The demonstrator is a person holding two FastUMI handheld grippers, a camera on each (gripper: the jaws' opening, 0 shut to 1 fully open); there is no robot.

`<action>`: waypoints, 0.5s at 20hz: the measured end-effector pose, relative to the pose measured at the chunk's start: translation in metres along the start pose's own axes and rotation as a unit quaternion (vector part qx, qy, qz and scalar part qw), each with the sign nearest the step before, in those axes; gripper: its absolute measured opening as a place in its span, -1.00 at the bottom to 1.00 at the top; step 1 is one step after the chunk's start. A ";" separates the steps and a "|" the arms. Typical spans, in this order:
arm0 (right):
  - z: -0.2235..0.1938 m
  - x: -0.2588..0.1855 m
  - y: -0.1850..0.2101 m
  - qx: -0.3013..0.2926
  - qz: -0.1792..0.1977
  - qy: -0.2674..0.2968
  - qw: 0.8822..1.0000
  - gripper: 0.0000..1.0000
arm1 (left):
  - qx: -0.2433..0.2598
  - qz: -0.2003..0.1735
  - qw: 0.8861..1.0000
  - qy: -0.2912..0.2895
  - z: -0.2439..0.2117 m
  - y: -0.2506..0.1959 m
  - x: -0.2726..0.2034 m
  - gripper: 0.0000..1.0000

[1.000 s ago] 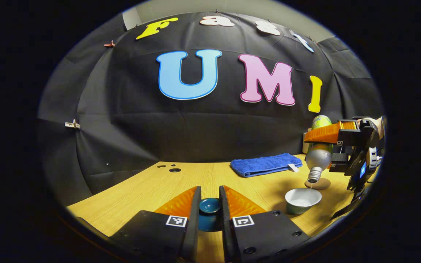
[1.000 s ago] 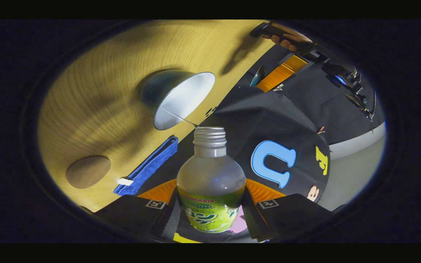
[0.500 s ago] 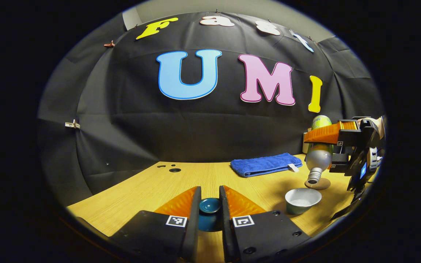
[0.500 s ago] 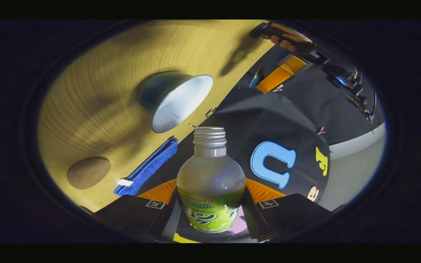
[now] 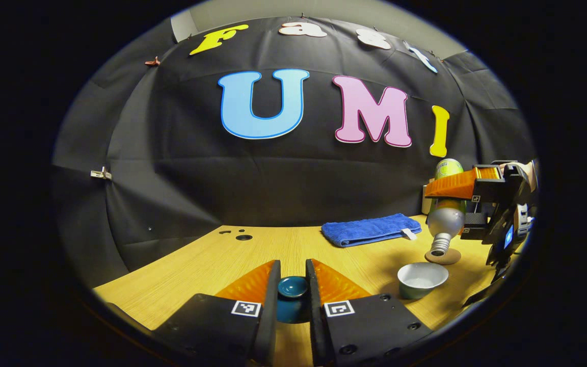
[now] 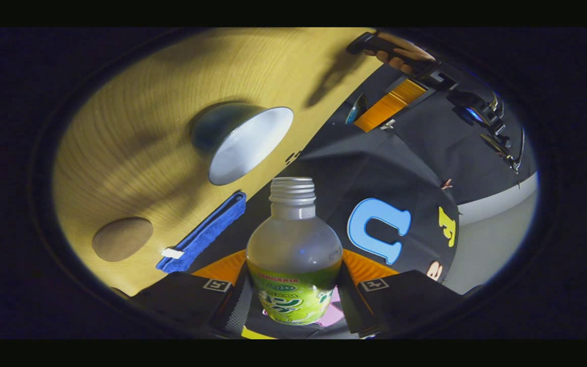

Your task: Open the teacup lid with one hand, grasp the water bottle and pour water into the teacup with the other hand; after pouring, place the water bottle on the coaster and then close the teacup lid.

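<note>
teal lid (image 5: 292, 287) clamped in left gripper (image 5: 292, 285) fingers; right gripper (image 6: 293, 285) fingers clamp tilted bottle (image 6: 293, 255).

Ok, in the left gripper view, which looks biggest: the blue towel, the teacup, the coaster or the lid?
As they look in the left gripper view:
1. blue towel
2. teacup
3. coaster and lid: too close to rank. The bottle covers part of the coaster, and the lid sits nearest the camera, partly hidden between the fingers.
</note>
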State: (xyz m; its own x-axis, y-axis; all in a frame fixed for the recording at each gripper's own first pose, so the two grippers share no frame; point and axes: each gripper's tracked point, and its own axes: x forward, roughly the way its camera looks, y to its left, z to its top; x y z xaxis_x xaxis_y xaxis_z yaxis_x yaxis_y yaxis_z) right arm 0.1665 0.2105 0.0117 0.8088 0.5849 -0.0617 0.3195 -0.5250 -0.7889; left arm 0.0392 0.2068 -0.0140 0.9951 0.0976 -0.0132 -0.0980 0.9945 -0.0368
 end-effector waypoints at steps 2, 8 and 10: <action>-0.002 -0.001 0.000 0.009 0.003 0.002 1.000 0.52 | 0.000 0.000 1.000 0.000 0.000 0.000 0.000 -0.34; -0.010 -0.007 -0.003 0.034 0.008 0.017 0.999 0.52 | 0.000 0.000 1.000 0.000 0.001 0.000 0.000 -0.38; -0.016 -0.012 0.006 0.099 0.022 0.039 0.994 0.51 | 0.000 0.000 1.000 0.000 0.000 0.000 0.000 -0.38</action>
State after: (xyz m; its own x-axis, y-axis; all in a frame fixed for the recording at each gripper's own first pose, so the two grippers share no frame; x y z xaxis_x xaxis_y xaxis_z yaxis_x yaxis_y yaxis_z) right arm 0.1665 0.1901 0.0179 0.8576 0.5111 -0.0570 0.1859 -0.4115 -0.8923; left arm 0.0397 0.2068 -0.0140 0.9952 0.0971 -0.0139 -0.0975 0.9945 -0.0372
